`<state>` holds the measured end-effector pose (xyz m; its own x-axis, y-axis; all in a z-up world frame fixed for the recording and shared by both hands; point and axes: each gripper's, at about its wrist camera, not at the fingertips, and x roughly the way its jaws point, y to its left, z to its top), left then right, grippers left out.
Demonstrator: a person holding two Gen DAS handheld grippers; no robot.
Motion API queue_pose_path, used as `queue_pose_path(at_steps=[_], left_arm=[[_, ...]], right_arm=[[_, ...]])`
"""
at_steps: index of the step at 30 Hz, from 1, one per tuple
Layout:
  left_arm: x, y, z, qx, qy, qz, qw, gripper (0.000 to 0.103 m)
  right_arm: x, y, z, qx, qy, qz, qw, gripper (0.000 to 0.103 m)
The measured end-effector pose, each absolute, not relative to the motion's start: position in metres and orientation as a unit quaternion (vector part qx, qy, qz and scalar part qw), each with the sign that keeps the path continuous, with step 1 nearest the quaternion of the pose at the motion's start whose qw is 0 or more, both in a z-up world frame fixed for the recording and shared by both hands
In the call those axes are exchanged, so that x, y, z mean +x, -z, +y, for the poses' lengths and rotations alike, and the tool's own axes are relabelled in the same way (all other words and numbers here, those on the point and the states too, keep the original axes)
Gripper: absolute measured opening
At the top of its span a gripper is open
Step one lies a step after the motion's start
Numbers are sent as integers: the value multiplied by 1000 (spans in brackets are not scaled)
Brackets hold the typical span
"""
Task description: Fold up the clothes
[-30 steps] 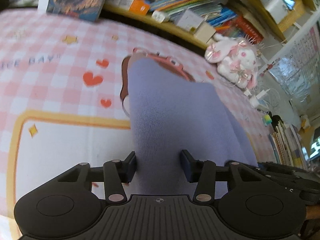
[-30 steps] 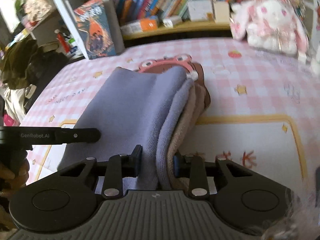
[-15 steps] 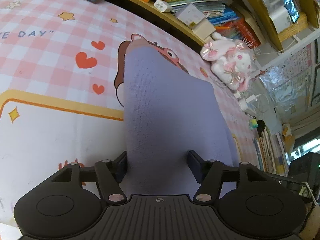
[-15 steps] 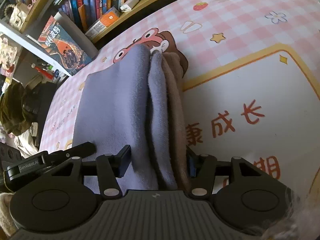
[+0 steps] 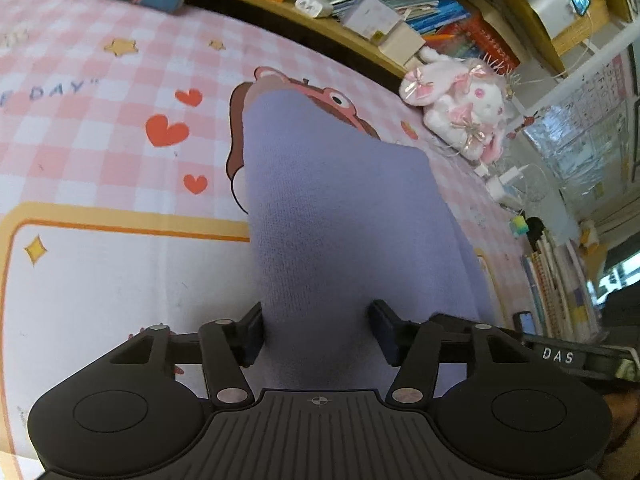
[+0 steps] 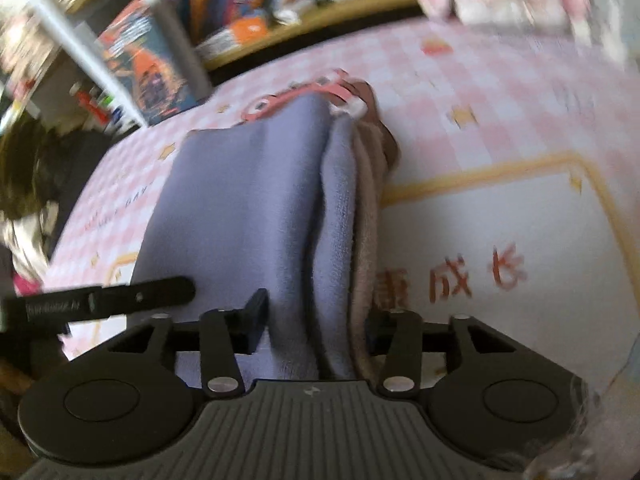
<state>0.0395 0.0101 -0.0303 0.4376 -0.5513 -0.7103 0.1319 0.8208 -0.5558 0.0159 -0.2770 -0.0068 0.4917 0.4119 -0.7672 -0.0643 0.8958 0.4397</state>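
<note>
**Both tongs loosen on the folded bundle**

The left tongs (image 5: 316, 330) are wider than a second ago, and the lavender garment (image 5: 340, 220) lies between them; whether the pads press it I cannot tell. The right tongs (image 6: 316, 320) opened, then closed a little, and now straddle the layered edge. The garment lies on the pink checked mat (image 5: 100, 120), running toward twelve o'clock. This fold looks laid down.

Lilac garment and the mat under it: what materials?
Garment: soft knit, matte, probably fleece or sweatshirt cotton; fine looped texture, fuzzy beige lining at the edges. Mat: smooth, faintly glossy printed sheet, likely plastic or foam; print sharp, no weave visible.
</note>
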Motion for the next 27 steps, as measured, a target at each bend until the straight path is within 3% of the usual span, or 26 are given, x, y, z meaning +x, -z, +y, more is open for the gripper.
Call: queue_pose_path(at_steps=[4,7,14,27], left_arm=[[42,33,11,-223,216,484,818,59],[43,33,10,-225,219,481,818,57],[37,24,4,-196,221,462,836,45],[18,-5,21,-178,236,386,874,44]], right_arm=[[16,15,-289,244,-128,491,827,51],[15,13,-282,227,-128,490,832,51],[8,-1,-261,158,-146,469,857,31],[-13,-29,-244,127,-171,386,897,30]])
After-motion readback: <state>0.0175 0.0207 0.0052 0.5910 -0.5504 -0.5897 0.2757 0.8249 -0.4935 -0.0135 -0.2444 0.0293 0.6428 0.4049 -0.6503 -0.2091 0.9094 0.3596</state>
